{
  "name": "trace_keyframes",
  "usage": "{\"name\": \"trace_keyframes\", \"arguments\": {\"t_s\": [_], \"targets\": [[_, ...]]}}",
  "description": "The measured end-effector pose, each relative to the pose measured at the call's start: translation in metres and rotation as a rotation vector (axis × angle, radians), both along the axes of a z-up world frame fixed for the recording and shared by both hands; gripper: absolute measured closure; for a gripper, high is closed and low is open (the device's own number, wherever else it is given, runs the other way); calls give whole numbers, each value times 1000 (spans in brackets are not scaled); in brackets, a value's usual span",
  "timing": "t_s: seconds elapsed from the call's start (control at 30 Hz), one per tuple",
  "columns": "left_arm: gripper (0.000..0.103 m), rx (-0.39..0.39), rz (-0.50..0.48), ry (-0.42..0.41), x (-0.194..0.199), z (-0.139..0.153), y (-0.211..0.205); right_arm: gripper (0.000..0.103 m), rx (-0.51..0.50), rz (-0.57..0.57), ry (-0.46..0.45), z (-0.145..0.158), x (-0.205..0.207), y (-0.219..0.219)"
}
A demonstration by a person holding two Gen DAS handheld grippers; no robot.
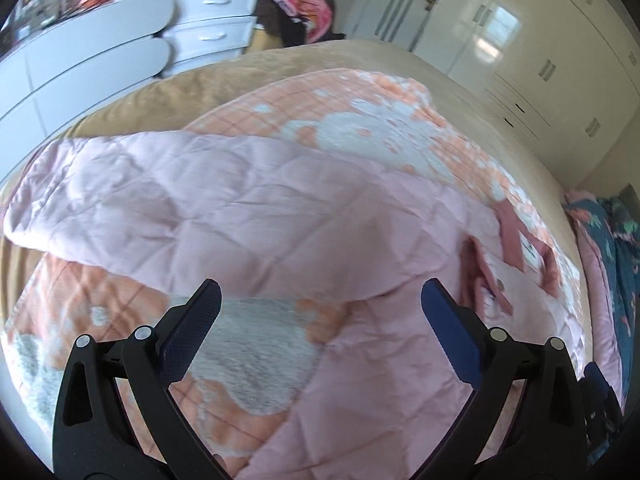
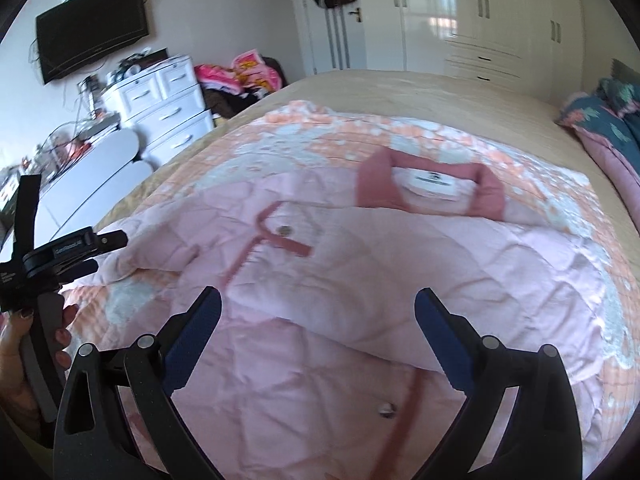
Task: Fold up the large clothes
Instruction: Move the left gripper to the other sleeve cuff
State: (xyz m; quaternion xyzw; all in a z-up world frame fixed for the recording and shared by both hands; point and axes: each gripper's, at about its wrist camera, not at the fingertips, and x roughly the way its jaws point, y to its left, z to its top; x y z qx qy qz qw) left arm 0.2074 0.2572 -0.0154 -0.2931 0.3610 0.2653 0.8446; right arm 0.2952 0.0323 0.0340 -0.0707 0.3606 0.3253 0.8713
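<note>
The pink quilted jacket (image 2: 360, 264) lies spread on the bed (image 2: 400, 92), over a peach-and-white patterned blanket (image 2: 320, 136), and the folding looks only partly done. Ahead of the right gripper (image 2: 318, 312), the collar (image 2: 432, 192) with its white label sits at the far side, and a padded layer is already turned across the body, leaving a soft ridge just beyond the jaws. In the left wrist view one long quilted part, a sleeve or a side panel as far as I can tell, lies folded across ahead and to the left of the left gripper (image 1: 320, 300). So I would judge one or two side folds made, with the lengthwise fold and any tidying not yet done; the bundle is loose and far from compact.

Both pairs of jaws stand wide apart and hold nothing. The right gripper hovers over the near body of the jacket, with a snap button (image 2: 386, 408) and a darker pink trim strip (image 2: 404, 412) close in front of and between the jaws; a second button (image 2: 285, 230) lies farther ahead to the left. The left gripper hangs above the jacket's near edge, where pink fabric meets blanket between the jaws. Whether either fingertip brushes the cloth I cannot tell. The person's left hand (image 2: 24, 344) shows to the far left of the right jaws, gripping its handle.
</note>
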Motion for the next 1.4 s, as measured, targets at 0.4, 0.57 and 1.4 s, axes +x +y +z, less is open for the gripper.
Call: {"name": "trace_keyframes", "arguments": {"t_s": [0.4,0.57,1.4], "targets": [[9,11,205,20,-29,-5,45,6,-13,114,-11,12,-16,74],[9,-4,268,28,-41,-9,66,6,-14,147,-10,16,-18,99],[9,-211,562,25,-93,-52,140,6,-39,247,-3,15,-28,170]]}}
